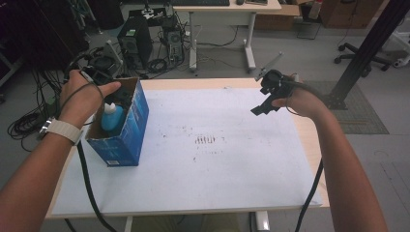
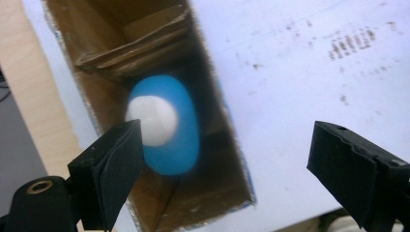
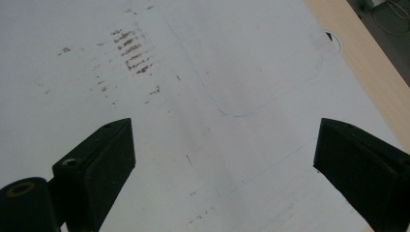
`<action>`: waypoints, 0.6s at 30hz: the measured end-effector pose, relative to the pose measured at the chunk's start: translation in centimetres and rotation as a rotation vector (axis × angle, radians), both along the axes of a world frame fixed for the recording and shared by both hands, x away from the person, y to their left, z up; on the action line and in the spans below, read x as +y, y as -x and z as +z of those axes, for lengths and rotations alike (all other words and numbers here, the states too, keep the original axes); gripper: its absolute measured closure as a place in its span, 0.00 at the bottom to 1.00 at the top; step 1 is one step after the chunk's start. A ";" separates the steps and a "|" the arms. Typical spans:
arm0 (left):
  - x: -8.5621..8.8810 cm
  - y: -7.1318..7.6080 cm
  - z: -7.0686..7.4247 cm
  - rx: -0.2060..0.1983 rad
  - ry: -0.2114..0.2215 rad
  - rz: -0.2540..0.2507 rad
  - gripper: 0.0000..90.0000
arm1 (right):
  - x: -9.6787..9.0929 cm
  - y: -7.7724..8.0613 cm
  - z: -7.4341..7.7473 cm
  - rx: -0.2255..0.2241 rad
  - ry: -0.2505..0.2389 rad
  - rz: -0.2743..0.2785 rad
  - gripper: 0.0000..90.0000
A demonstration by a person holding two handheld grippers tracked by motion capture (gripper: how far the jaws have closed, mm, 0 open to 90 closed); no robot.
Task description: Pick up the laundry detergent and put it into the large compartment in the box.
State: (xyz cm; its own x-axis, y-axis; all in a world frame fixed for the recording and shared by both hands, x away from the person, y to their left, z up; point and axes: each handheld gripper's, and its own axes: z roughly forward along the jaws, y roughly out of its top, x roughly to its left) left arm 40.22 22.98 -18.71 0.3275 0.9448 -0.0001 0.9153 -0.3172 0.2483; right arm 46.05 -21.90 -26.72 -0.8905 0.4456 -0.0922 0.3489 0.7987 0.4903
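From the high view the blue bottle [image 1: 112, 120] stands inside the open blue box [image 1: 126, 133] at the worktop's [image 1: 212, 183] left, the left gripper view shows the left gripper [image 2: 227, 154] released above it, where a sideways nudge could tip the box, and the right gripper view has the right gripper [image 3: 225, 159] released over bare worktop.

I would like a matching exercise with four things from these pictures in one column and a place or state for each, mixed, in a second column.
1. blue bottle
2. blue cardboard box
3. left gripper
4. right gripper

a. above the stained white sheet, jaws open
b. over the box, jaws open
c. standing inside the box
d. open-topped, at the table's left edge

Pairs: 1-c, 2-d, 3-b, 4-a
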 end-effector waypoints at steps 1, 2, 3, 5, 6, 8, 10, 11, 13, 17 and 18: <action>-0.1 0.0 0.2 0.007 -0.001 -0.005 0.15 | 0.0 0.0 0.0 0.000 0.001 0.001 0.09; -0.2 0.1 0.3 0.009 -0.003 -0.008 0.15 | 0.0 0.0 0.0 0.000 0.000 -0.001 0.09; -0.3 0.1 0.5 0.009 -0.001 -0.011 0.15 | 0.0 0.1 0.0 -0.002 -0.001 0.000 0.09; -0.4 0.1 0.8 0.010 0.001 -0.016 0.15 | -0.1 0.1 0.1 -0.003 -0.002 0.000 0.09; -0.5 0.2 0.9 0.011 0.001 -0.021 0.15 | -0.1 0.1 0.1 -0.002 -0.001 -0.001 0.09; -0.8 0.3 1.3 -0.002 0.005 -0.032 0.15 | -0.2 0.2 0.2 -0.002 -0.004 -0.003 0.09; -1.1 0.5 1.6 -0.009 0.011 -0.038 0.15 | -0.2 0.2 0.2 -0.003 -0.003 -0.004 0.09; -1.2 0.5 1.8 -0.007 0.013 -0.044 0.15 | -0.2 0.2 0.2 -0.003 -0.001 -0.005 0.09; -1.5 0.6 2.1 -0.006 0.014 -0.054 0.15 | -0.3 0.3 0.3 -0.005 -0.002 -0.005 0.09; -2.1 0.8 2.4 0.005 0.021 -0.085 0.15 | -0.3 0.4 0.4 -0.005 -0.001 -0.004 0.09; -2.3 0.9 2.4 0.011 0.029 -0.096 0.15 | -0.3 0.4 0.5 -0.004 -0.002 -0.006 0.09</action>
State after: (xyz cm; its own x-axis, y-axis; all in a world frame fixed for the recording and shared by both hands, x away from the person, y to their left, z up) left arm 39.36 20.73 -16.27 0.4159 0.9088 -0.0316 0.8840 -0.3959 0.2486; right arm 45.64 -22.23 -26.24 -0.8874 0.4512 -0.0948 0.3517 0.7954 0.4935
